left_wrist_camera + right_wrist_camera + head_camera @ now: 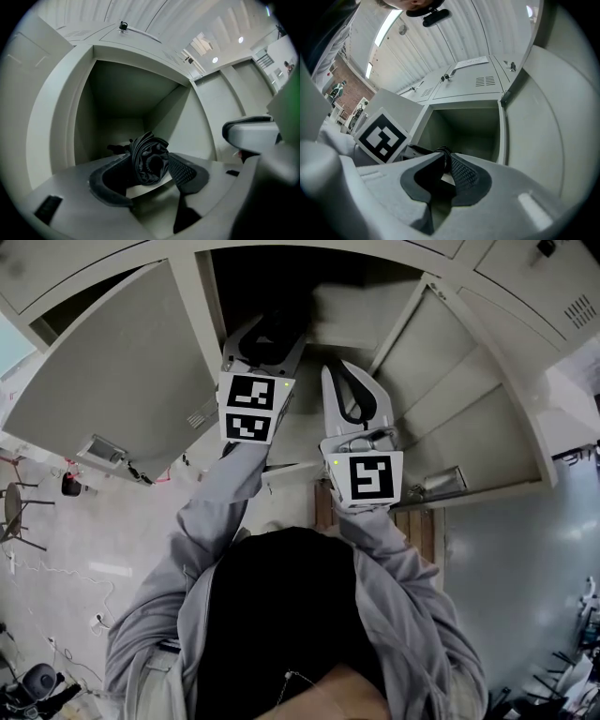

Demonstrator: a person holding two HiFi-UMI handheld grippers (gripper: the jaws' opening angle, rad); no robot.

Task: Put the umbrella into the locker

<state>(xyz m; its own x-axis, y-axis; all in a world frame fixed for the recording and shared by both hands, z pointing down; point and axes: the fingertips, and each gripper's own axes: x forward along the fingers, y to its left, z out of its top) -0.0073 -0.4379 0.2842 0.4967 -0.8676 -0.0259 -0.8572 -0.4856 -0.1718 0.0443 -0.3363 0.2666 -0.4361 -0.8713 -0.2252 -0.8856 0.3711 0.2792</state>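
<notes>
Umbrella (149, 161), black, folded, of soft fabric, was held level at the mouth of the open pale grey metal locker (117, 98). The left tool (150, 165) was clamped, jaws fairly wide, round the bundled canopy. The right tool (446, 157) stood narrow, apparently pinching a dark fold of it. Judged light, with slippery, yielding cloth over a stiff core, it was best gripped around the rolled middle, not by loose folds.
</notes>
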